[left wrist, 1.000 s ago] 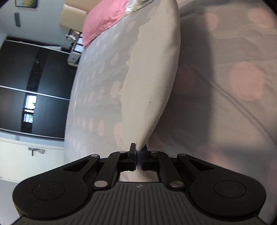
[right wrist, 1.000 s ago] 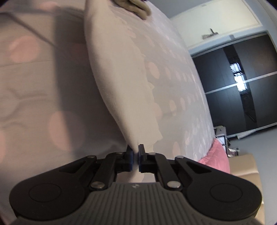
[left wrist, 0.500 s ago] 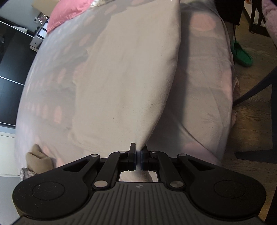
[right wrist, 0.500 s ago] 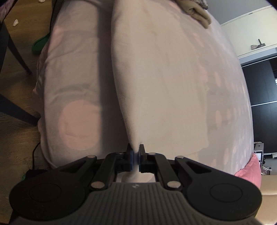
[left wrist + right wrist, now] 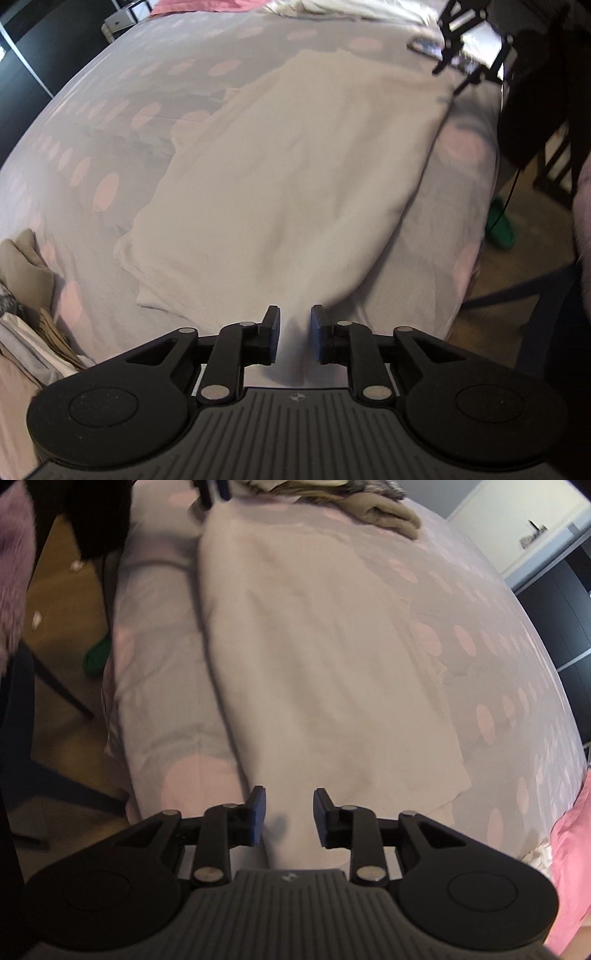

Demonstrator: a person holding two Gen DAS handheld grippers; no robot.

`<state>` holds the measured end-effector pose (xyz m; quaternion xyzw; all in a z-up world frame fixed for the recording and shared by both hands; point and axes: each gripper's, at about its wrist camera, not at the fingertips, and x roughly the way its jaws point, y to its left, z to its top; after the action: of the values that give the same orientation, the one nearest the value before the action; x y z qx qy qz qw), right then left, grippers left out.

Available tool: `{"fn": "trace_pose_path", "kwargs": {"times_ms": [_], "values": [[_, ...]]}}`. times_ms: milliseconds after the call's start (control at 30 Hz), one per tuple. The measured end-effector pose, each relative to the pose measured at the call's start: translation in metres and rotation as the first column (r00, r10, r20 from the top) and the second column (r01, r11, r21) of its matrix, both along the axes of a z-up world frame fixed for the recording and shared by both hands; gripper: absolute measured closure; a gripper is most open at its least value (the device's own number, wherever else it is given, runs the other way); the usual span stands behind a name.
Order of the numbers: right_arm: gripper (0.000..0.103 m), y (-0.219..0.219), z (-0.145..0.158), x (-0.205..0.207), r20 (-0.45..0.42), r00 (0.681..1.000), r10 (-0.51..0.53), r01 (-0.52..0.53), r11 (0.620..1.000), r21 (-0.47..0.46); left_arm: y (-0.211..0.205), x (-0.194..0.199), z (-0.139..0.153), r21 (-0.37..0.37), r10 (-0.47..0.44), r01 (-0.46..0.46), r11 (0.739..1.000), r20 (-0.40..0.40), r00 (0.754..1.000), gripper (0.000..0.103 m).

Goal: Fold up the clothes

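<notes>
A pale beige garment (image 5: 288,177) lies folded flat on the grey bed cover with pink dots (image 5: 110,122). It also shows in the right wrist view (image 5: 332,672). My left gripper (image 5: 293,334) is open, its jaws apart over the garment's near corner, gripping nothing. My right gripper (image 5: 289,814) is open over the garment's other near corner, also empty. The far end of my right gripper (image 5: 461,55) shows at the top right of the left wrist view.
A pile of other clothes (image 5: 26,302) lies at the left edge of the bed, also seen in the right wrist view (image 5: 369,506). A pink pillow (image 5: 569,849) lies at the right. Beyond the bed edge are wooden floor, dark chair legs (image 5: 44,686) and a green object (image 5: 500,229).
Both grippers were shut on the garment's corners and held it up. They have laid it down on the bed and opened, letting go of the cloth.
</notes>
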<state>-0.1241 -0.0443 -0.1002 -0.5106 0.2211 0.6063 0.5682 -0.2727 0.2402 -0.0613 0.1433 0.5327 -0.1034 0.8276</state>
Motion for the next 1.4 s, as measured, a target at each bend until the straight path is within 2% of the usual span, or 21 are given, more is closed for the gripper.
{"fn": "trace_pose_path", "kwargs": {"times_ms": [100, 167, 200, 267, 400, 567, 633, 667, 800, 900, 1033, 1067, 1133, 1200, 1300, 1400], "values": [[0.069, 0.007, 0.015, 0.016, -0.07, 0.993, -0.098, 0.102, 0.993, 0.056, 0.009, 0.006, 0.015, -0.074, 0.037, -0.034, 0.997, 0.04, 0.999, 0.077], [0.066, 0.016, 0.022, 0.034, -0.139, 0.968, -0.207, 0.22, 0.972, 0.085, 0.017, 0.016, 0.02, -0.105, 0.1, -0.093, 0.99, 0.059, 0.993, 0.076], [0.062, 0.02, 0.023, 0.045, -0.182, 0.945, -0.272, 0.292, 0.952, 0.091, 0.022, 0.022, 0.022, -0.119, 0.133, -0.125, 0.985, 0.066, 0.989, 0.075], [0.059, 0.028, 0.022, 0.071, -0.281, 0.867, -0.411, 0.449, 0.89, 0.085, 0.031, 0.035, 0.018, -0.126, 0.223, -0.213, 0.969, 0.075, 0.972, 0.075], [0.056, 0.035, 0.008, 0.113, -0.425, 0.663, -0.616, 0.688, 0.725, 0.021, 0.05, 0.06, 0.008, -0.128, 0.4, -0.388, 0.913, 0.086, 0.913, 0.075], [0.056, 0.03, -0.011, 0.148, -0.493, 0.463, -0.736, 0.816, 0.572, -0.087, 0.068, 0.076, -0.011, -0.134, 0.524, -0.511, 0.849, 0.08, 0.848, 0.075], [0.056, 0.027, -0.018, 0.162, -0.51, 0.379, -0.772, 0.852, 0.507, -0.134, 0.077, 0.077, -0.016, -0.143, 0.546, -0.533, 0.834, 0.064, 0.836, 0.075], [0.056, 0.027, -0.021, 0.167, -0.511, 0.352, -0.784, 0.862, 0.485, -0.149, 0.081, 0.078, -0.019, -0.147, 0.555, -0.543, 0.827, 0.055, 0.83, 0.075], [0.056, 0.02, -0.029, 0.186, -0.504, 0.293, -0.813, 0.878, 0.437, -0.194, 0.094, 0.075, -0.029, -0.146, 0.583, -0.572, 0.807, 0.041, 0.811, 0.075], [0.056, 0.017, -0.046, 0.198, -0.506, 0.247, -0.826, 0.88, 0.41, -0.239, 0.101, 0.075, -0.038, -0.164, 0.605, -0.595, 0.787, 0.019, 0.796, 0.075], [0.059, 0.014, -0.055, 0.201, -0.524, 0.219, -0.823, 0.883, 0.395, -0.252, 0.104, 0.077, -0.048, -0.164, 0.609, -0.602, 0.782, -0.004, 0.793, 0.075], [0.062, 0.012, -0.056, 0.201, -0.528, 0.217, -0.821, 0.883, 0.396, -0.252, 0.105, 0.077, -0.05, -0.161, 0.608, -0.601, 0.783, -0.007, 0.794, 0.075], [0.078, 0.013, -0.057, 0.2, -0.537, 0.22, -0.815, 0.88, 0.403, -0.252, 0.105, 0.078, -0.053, -0.154, 0.604, -0.599, 0.786, -0.012, 0.797, 0.075], [0.087, 0.017, -0.057, 0.197, -0.544, 0.227, -0.808, 0.877, 0.413, -0.247, 0.105, 0.078, -0.055, -0.142, 0.603, -0.598, 0.789, -0.011, 0.798, 0.075], [0.091, 0.023, -0.05, 0.191, -0.524, 0.271, -0.807, 0.873, 0.435, -0.219, 0.105, 0.076, -0.053, -0.133, 0.609, -0.603, 0.787, 0.001, 0.793, 0.075], [0.091, 0.027, -0.036, 0.188, -0.548, 0.273, -0.79, 0.872, 0.444, -0.206, 0.106, 0.071, -0.048, -0.136, 0.621, -0.613, 0.778, 0.017, 0.784, 0.075]]}}
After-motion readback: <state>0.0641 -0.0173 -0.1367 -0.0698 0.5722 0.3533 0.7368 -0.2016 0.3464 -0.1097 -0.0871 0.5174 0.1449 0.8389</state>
